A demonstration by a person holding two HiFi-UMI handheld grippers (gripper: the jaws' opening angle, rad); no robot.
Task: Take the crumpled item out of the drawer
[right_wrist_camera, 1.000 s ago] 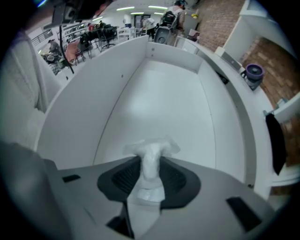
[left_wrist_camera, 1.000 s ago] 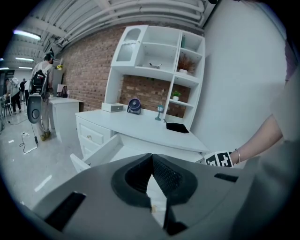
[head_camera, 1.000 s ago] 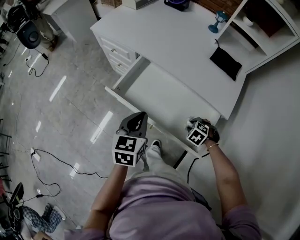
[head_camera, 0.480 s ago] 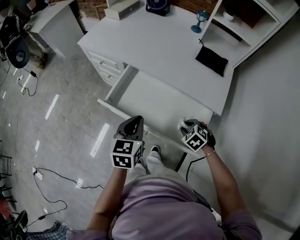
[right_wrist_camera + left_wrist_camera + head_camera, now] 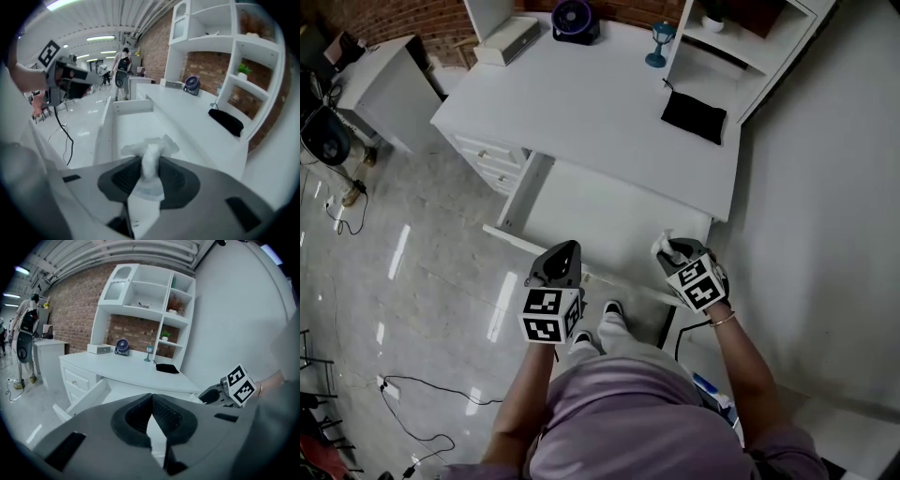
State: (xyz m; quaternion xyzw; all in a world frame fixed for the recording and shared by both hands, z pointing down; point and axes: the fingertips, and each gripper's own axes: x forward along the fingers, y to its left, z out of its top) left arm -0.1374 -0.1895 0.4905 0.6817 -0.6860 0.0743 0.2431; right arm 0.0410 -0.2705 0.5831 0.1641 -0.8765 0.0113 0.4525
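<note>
Left gripper (image 5: 566, 249): clenched on nothing, pads meeting, tip at the front edge of the open drawer (image 5: 581, 202). Ahead of both grippers, the white desk (image 5: 581, 112). Further right, right gripper (image 5: 671, 249): clamped on the white crumpled item (image 5: 149, 151), wad sticking out past the jaws, above the drawer's near corner.

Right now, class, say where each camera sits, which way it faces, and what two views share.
Head view: on the person's head, looking steeply down at desk and open drawer; both arms show.
Left gripper view: on the left gripper, facing the shelves; its shut, empty jaws show.
Right gripper view: on the right gripper, facing along the drawer; jaws shut on the crumpled tissue.
Shared: each gripper view catches the other gripper.
</note>
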